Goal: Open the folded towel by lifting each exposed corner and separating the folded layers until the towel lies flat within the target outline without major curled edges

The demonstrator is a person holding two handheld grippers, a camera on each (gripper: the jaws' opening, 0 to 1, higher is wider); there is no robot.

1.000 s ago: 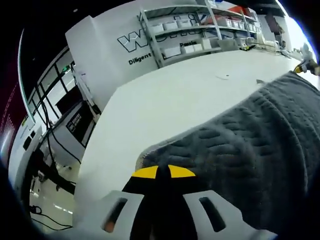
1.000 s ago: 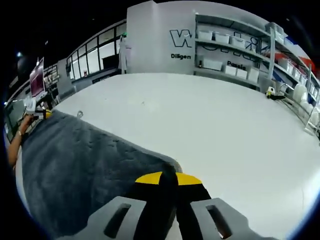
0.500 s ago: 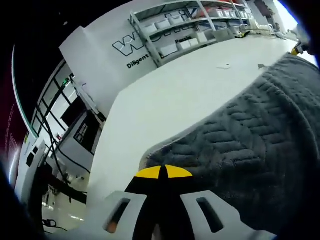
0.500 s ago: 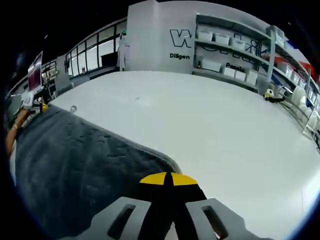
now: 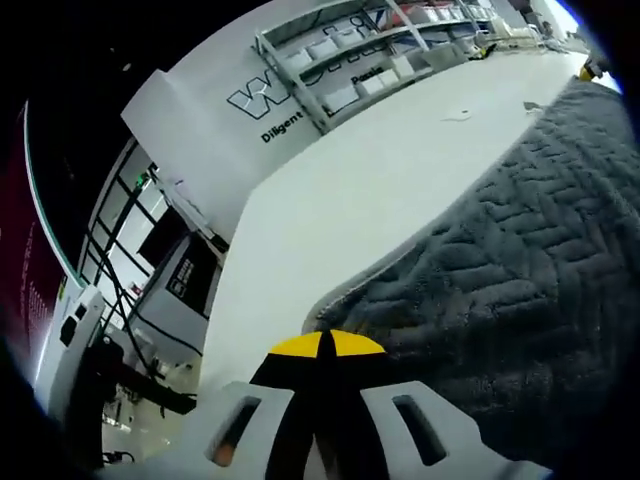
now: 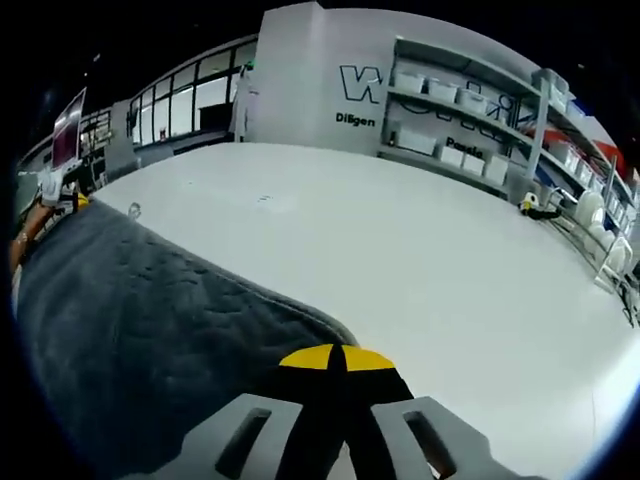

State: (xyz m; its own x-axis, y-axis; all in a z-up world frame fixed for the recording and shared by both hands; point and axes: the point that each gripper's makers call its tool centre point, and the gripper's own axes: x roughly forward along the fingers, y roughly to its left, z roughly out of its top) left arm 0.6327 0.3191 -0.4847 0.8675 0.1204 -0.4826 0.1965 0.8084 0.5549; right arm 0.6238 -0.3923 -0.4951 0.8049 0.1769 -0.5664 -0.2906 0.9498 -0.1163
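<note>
White tabletop (image 6: 420, 260) stretches toward twelve o'clock; your left gripper (image 5: 325, 345) and right gripper (image 6: 338, 358) each pinch a corner of the grey towel (image 5: 510, 260), so uneven pulling could curl its edge.

Towel (image 5: 520, 260) on table (image 6: 420, 250), shelves (image 6: 470, 110) behind, tools at corners

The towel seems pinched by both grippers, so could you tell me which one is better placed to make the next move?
Neither clearly: the left gripper and right gripper are each shut on a towel corner, so likely both together.

The white wall (image 6: 300, 70) reads a large "W" above "Diligen".
</note>
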